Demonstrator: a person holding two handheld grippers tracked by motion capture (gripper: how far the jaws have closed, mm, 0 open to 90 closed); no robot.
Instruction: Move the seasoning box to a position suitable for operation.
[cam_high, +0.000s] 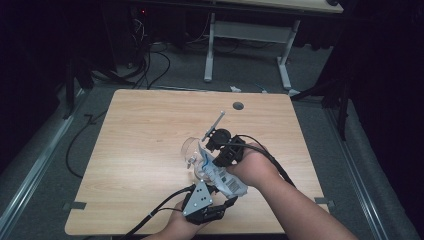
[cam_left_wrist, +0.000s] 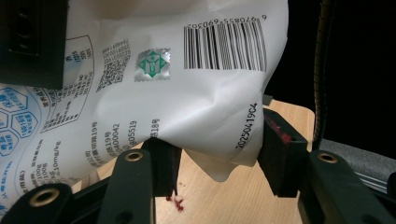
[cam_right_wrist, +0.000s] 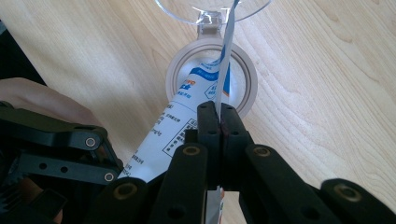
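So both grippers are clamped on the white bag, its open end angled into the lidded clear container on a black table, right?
Not quite: the table is light wood, not black, as the high view shows. The rest holds: the left gripper and right gripper are clamped on the white bag, its open end angled into the lidded clear container.

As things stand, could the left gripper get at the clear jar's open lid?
Probably not: the left gripper is clamped on the white bag's lower end, and the bag lies between it and the jar's lid.

High view looks down at table (cam_high: 150, 150) from above; 2 gripper cams sit v. close, sharing bag (cam_left_wrist: 196, 93).
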